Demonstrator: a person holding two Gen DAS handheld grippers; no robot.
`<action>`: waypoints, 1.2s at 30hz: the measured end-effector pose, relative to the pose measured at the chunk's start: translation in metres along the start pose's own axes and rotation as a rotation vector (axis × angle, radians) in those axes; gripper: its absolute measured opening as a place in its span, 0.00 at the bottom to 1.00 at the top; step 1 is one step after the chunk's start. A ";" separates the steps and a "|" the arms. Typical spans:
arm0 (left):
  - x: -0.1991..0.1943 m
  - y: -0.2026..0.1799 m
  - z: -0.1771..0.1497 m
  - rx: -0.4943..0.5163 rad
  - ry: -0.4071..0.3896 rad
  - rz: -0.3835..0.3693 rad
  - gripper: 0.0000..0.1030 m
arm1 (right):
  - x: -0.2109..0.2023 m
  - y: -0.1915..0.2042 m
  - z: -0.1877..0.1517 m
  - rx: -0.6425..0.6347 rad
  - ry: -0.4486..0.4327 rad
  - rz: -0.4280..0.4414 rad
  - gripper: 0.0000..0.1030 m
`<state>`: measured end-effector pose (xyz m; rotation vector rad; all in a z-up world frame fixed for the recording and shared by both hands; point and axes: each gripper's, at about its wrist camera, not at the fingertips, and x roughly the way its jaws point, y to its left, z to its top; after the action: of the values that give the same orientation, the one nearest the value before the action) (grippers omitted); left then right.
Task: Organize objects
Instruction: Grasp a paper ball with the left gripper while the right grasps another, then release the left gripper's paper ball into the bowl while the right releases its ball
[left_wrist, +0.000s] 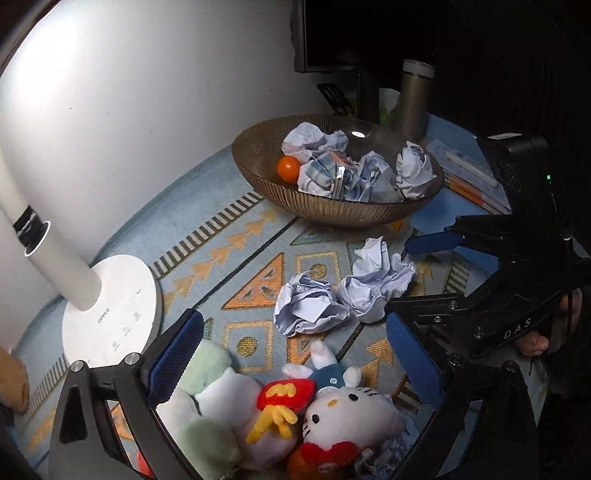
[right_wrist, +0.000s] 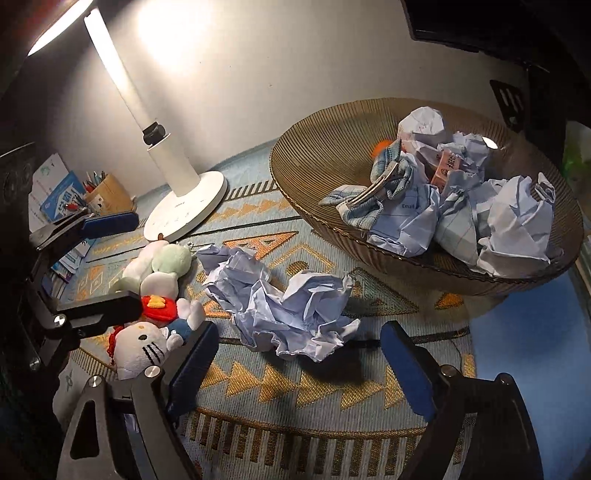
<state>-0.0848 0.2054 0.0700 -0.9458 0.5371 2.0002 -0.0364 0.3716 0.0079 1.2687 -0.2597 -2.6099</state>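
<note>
Lying loose between wide-open right gripper fingers: crumpled paper; left gripper wide, empty.

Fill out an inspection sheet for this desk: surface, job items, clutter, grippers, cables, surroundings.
Surface: patterned blue-and-gold mat, lit by the lamp.
Job's things: two crumpled paper balls loose on the mat; ribbed bowl holding more crumpled paper, a checked cloth, a small pink box and an orange ball; plush toys heaped near the lamp base.
Clutter: pencil box and leaflets in the right wrist view's far left; metal flask behind the bowl.
Grippers: left gripper open above the plush toys; right gripper open, empty, just short of the paper balls.
Cables: thin dark cord on the mat.
Surroundings: white desk lamp, plain wall, dark monitor.
</note>
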 end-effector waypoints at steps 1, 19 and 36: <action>0.008 -0.004 0.001 0.031 0.020 -0.011 0.96 | 0.003 0.001 0.001 -0.009 0.005 -0.007 0.86; 0.058 -0.008 0.012 0.101 0.140 -0.116 0.52 | -0.001 -0.020 -0.002 0.037 0.017 0.073 0.49; -0.032 0.004 0.084 -0.123 -0.256 -0.106 0.51 | -0.116 -0.053 0.043 0.091 -0.262 0.013 0.49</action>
<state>-0.1122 0.2419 0.1472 -0.7590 0.2201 2.0362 -0.0072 0.4573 0.1079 0.9431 -0.4346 -2.7789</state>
